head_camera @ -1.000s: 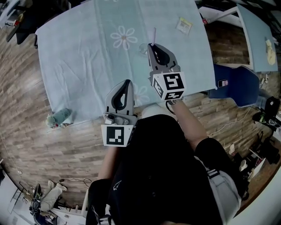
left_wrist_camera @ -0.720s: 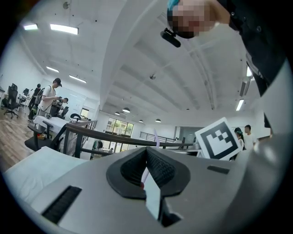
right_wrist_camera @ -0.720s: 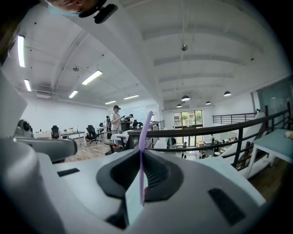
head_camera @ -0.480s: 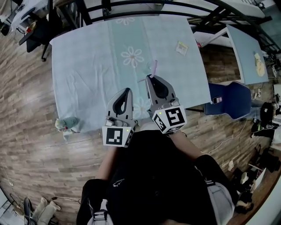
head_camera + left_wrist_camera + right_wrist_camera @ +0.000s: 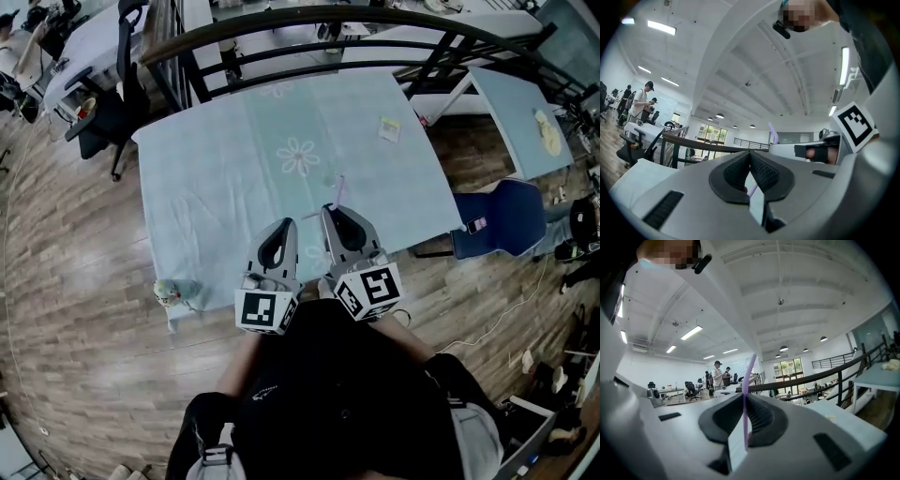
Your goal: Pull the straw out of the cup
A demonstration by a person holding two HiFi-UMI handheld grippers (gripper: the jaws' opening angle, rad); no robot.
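Note:
My right gripper (image 5: pixel 336 208) is shut on a thin purple straw (image 5: pixel 338 190), which stands upright out of its jaws above the near part of the table (image 5: pixel 216 178). In the right gripper view the straw (image 5: pixel 749 371) runs straight up between the dark pads (image 5: pixel 759 416) of the right gripper (image 5: pixel 744 398). My left gripper (image 5: pixel 285 224) hangs just to its left, shut, with nothing held that I can see. From the left gripper (image 5: pixel 750 153) view, the straw (image 5: pixel 772 133) sticks up beside the right gripper's body. I cannot make out the cup.
The table wears a pale blue cloth with flower prints. A small packet (image 5: pixel 389 129) lies at its far right. A soft toy (image 5: pixel 173 292) lies on the wood floor at the left. A blue chair (image 5: pixel 497 220) stands to the right, and a dark railing (image 5: pixel 281 28) runs behind.
Both grippers have drawn back toward the person's body and risen. The straw has come along in the right gripper, and the table now looks farther off.

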